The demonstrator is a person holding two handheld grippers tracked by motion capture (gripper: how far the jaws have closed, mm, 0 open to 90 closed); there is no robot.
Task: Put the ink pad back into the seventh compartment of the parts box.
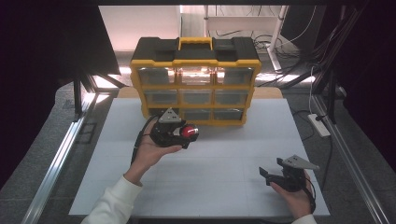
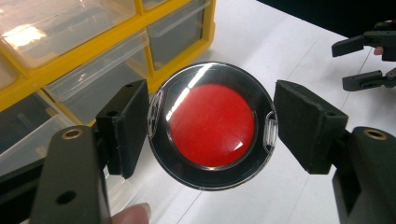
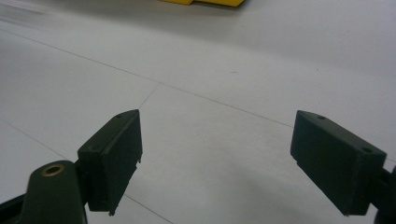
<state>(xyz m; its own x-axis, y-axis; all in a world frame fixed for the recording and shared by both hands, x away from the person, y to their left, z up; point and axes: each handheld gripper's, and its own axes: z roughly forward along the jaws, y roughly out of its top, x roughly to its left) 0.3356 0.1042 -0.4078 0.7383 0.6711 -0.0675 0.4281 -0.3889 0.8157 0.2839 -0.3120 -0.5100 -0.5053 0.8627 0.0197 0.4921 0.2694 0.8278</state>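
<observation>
Lab or workshop test bench. White table (image 1: 201, 177) set inside a metal frame rig (image 1: 56, 158); dark curtains at both sides. Bundled cables (image 1: 299, 51) run across the floor behind, with a power strip (image 1: 319, 125) beside the table. Yellow-and-black parts drawer organizer (image 1: 195, 79) stands at the table's far edge.

No readable text, labels, brands or numbers anywhere, not on the drawer cabinet (image 1: 195, 79) either.

overhead forward-down view, two close jaw-level views, sharing white table (image 1: 224, 158)
</observation>
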